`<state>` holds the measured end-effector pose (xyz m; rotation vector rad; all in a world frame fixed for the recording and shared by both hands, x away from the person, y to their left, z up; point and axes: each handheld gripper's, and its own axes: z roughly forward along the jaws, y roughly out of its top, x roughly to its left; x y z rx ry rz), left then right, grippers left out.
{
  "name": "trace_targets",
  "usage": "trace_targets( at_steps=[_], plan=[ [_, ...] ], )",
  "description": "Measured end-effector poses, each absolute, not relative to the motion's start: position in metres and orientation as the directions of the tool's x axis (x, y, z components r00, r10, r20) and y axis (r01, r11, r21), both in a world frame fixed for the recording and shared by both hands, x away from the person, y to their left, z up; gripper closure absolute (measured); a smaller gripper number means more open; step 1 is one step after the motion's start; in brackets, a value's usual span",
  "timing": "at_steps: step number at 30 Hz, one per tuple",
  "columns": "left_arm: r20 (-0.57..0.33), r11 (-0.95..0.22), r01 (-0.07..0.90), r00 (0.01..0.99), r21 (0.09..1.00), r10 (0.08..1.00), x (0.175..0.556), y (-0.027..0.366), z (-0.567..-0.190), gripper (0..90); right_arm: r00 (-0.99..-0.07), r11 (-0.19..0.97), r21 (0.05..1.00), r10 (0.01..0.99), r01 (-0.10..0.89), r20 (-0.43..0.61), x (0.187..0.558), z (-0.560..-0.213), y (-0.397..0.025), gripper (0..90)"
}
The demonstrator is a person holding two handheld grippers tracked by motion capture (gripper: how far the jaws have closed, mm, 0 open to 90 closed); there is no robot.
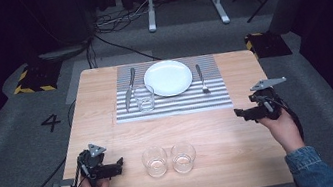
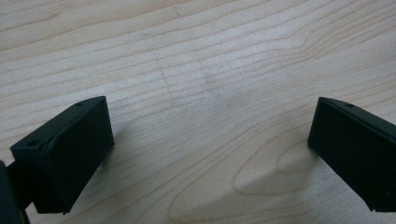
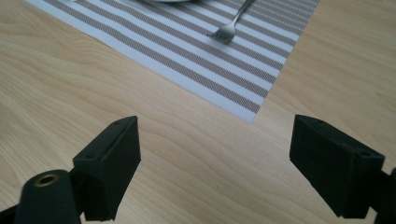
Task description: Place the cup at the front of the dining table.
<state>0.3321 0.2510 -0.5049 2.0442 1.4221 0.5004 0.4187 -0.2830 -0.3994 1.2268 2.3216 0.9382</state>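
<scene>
From the high view, the left gripper (image 1: 118, 165) is resting low at about seven o'clock on the wooden table (image 1: 245, 157), its jaws pointing toward two empty glass tumblers; the nearer tumbler (image 1: 155, 161) is standing just beside it, and the second tumbler (image 1: 183, 157) is touching or nearly touching the first; the right gripper (image 1: 239, 114) is hovering at about four o'clock, well apart from both. At twelve o'clock a striped placemat (image 1: 176, 106) is carrying a white plate (image 1: 168, 78), a knife (image 1: 129, 88), a fork (image 1: 201, 79) and a third tumbler (image 1: 145, 98).

In the left gripper view, the jaws are standing wide apart with nothing between them, only bare table (image 2: 201, 93) lying ahead.

In the right gripper view, the jaws are likewise spread wide and holding nothing; the placemat corner (image 3: 243, 105) and the fork tines (image 3: 223, 32) are lying ahead at twelve o'clock.

The tumblers are looking rigid, smooth, slippery and breakable, light while empty; I am judging the safest hold to be across the side wall at mid-height, squeezed gently, taking the nearer one first so the neighbour is not knocked.
</scene>
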Motion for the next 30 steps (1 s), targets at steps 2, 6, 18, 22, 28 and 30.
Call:
trace_targets(
  at_steps=[2,6,18,22,28,30],
  plan=[
    [-0.027,-0.253,0.71,0.357,0.657,0.934,0.332,0.251,-0.505,0.2,-0.555,0.402,0.684,0.832,0.608,0.004,0.417,-0.405,-0.286,17.0],
    [-0.025,-0.254,0.711,0.356,0.656,0.934,0.332,0.251,-0.505,0.2,-0.548,0.409,0.666,0.837,0.624,-0.001,0.414,-0.414,-0.291,17.0],
    [-0.025,-0.254,0.711,0.357,0.656,0.934,0.332,0.251,-0.505,0.2,-0.542,0.425,0.62,0.84,0.659,0.0,0.403,-0.445,-0.3,17.0],
    [-0.026,-0.253,0.71,0.356,0.657,0.934,0.332,0.251,-0.505,0.2,-0.539,0.424,0.608,0.842,0.671,0.007,0.4,-0.453,-0.302,17.0],
    [-0.026,-0.253,0.711,0.356,0.656,0.934,0.332,0.251,-0.505,0.2,-0.539,0.41,0.614,0.842,0.675,0.03,0.395,-0.465,-0.305,16.9],
    [-0.025,-0.254,0.711,0.357,0.656,0.934,0.332,0.251,-0.505,0.2,-0.548,0.418,0.613,0.836,0.67,0.029,0.393,-0.47,-0.305,16.9]
  ],
)
